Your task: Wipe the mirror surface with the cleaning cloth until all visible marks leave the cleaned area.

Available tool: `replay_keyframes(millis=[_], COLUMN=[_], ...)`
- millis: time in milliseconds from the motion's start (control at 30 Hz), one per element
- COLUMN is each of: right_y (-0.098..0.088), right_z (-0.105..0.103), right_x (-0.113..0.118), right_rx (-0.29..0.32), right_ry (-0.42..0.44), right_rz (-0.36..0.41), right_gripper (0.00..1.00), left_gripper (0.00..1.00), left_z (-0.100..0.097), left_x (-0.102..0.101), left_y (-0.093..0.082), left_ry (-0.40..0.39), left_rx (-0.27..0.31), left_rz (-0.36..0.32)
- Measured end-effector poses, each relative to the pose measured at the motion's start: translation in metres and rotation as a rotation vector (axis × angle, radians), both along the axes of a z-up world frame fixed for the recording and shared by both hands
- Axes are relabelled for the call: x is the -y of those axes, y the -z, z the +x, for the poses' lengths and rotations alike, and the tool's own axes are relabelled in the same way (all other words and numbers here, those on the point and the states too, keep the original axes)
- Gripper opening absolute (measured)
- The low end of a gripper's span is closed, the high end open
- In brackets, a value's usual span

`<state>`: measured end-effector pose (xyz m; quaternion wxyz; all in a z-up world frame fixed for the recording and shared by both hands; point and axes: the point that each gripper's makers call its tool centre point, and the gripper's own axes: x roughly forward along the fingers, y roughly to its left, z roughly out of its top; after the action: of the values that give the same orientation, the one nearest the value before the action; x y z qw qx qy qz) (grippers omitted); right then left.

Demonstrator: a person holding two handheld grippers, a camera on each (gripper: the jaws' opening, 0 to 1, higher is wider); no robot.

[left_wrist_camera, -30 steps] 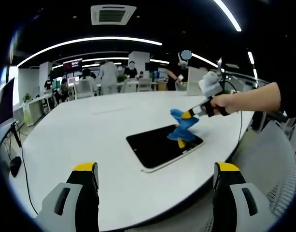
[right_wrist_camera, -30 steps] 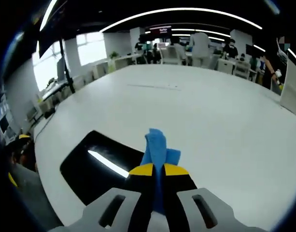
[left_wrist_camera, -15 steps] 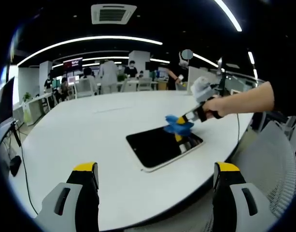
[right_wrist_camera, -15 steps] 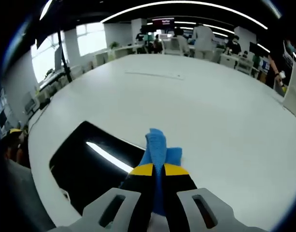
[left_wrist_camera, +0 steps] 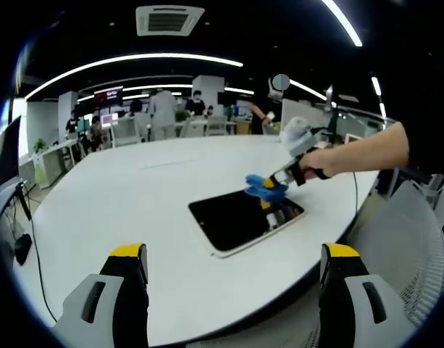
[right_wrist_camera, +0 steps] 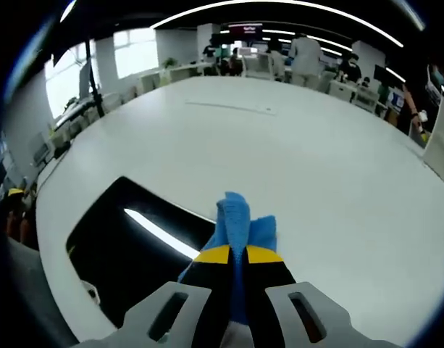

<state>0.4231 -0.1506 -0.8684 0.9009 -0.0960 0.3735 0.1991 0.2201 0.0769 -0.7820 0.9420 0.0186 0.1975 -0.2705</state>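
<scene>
A dark rectangular mirror point(left_wrist_camera: 240, 217) with a pale frame lies flat on the white table point(left_wrist_camera: 135, 196). In the right gripper view the mirror point(right_wrist_camera: 127, 239) reflects a ceiling light strip. My right gripper point(right_wrist_camera: 236, 255) is shut on a blue cleaning cloth point(right_wrist_camera: 240, 221), which rests on the mirror's far right edge. From the left gripper view, that right gripper point(left_wrist_camera: 278, 178), held by a person's hand, presses the cloth point(left_wrist_camera: 263, 185) onto the mirror's far corner. My left gripper point(left_wrist_camera: 232, 254) stands open near the table's front edge, well short of the mirror, with nothing between its jaws.
The white table is large and rounded, with bare surface left of and beyond the mirror. A grey mesh chair point(left_wrist_camera: 406, 239) stands at the table's right. Desks, chairs and people point(left_wrist_camera: 164, 109) fill the office at the back. A cable point(left_wrist_camera: 355, 196) trails off the table's right edge.
The right gripper has lowered the cloth from above the mirror onto its far corner and shifted it slightly left. The left gripper has not moved.
</scene>
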Motion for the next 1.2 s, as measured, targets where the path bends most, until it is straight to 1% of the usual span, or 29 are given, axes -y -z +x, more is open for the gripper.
replay_keyframes(millis=[133, 267, 367, 500, 700, 1200], right_y=[0.001, 0.002, 0.003, 0.002, 0.004, 0.001], right_z=[0.001, 0.001, 0.004, 0.003, 0.008, 0.001], right_x=[-0.001, 0.0, 0.0, -0.003, -0.007, -0.026], right_rx=[-0.002, 0.003, -0.001, -0.002, -0.002, -0.004], right_ry=[0.007, -0.001, 0.009, 0.009, 0.015, 0.027], right_rz=[-0.005, -0.039, -0.035, -0.044, -0.046, -0.041], right_gripper=[0.0, 0.0, 0.0, 0.0, 0.01, 0.01], left_gripper=[0.99, 0.99, 0.99, 0.99, 0.99, 0.99], left_z=[0.0, 0.0, 0.0, 0.0, 0.0, 0.0], left_x=[0.001, 0.002, 0.002, 0.002, 0.002, 0.003], left_y=[-0.001, -0.002, -0.002, -0.002, -0.002, -0.004], left_ry=[0.004, 0.009, 0.007, 0.008, 0.008, 0.013], left_rx=[0.002, 0.005, 0.006, 0.003, 0.005, 0.013], left_rz=[-0.005, -0.01, -0.01, -0.01, -0.014, -0.026])
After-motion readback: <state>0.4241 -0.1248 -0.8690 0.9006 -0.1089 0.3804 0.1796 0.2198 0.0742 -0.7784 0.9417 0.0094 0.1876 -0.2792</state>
